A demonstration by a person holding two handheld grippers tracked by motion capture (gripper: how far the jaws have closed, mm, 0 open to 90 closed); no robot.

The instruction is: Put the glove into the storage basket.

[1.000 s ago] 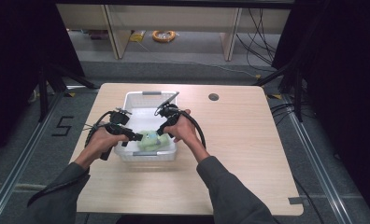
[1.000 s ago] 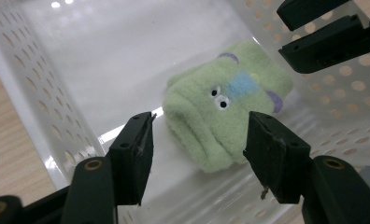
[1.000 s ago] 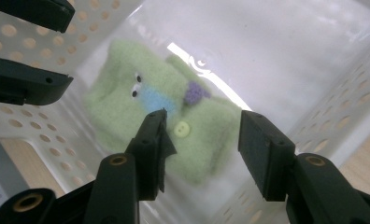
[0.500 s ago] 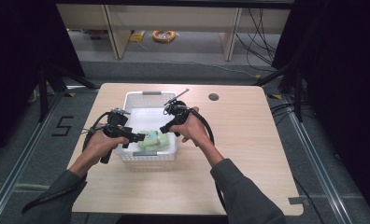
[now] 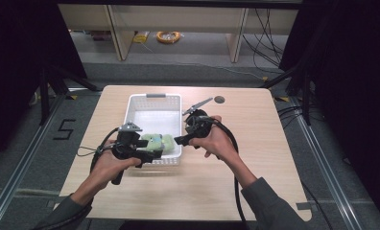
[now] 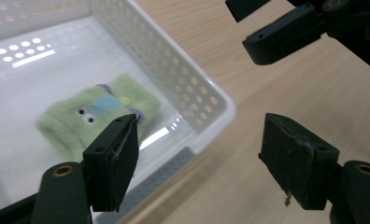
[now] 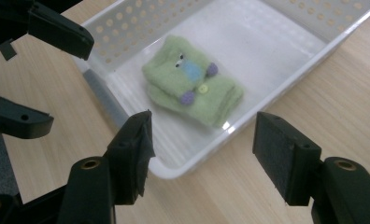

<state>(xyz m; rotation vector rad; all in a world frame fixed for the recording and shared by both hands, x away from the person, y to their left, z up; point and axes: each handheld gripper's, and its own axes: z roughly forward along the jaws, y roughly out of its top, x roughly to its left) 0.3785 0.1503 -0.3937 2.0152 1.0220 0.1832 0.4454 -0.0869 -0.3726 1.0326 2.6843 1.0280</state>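
A white perforated basket stands on the wooden table. A folded green fuzzy sock with eyes, a blue patch and buttons lies at its near end. My left gripper hovers at the basket's near left corner, and my right gripper is beside its near right wall. Both have just been opening, with nothing between the jaws. In the left gripper view the gripper stands open over the basket corner, the sock lower left. The right gripper is open above the rim and the sock.
A dark round grommet sits in the tabletop behind the right hand. Bare wood lies to the basket's right and along the near edge. Shelving and a coiled yellow cable are on the floor beyond the table.
Both grippers drew back from the sock, the left toward the near left and the right out past the basket's right wall. Their jaws widened and the sock stayed in the basket.
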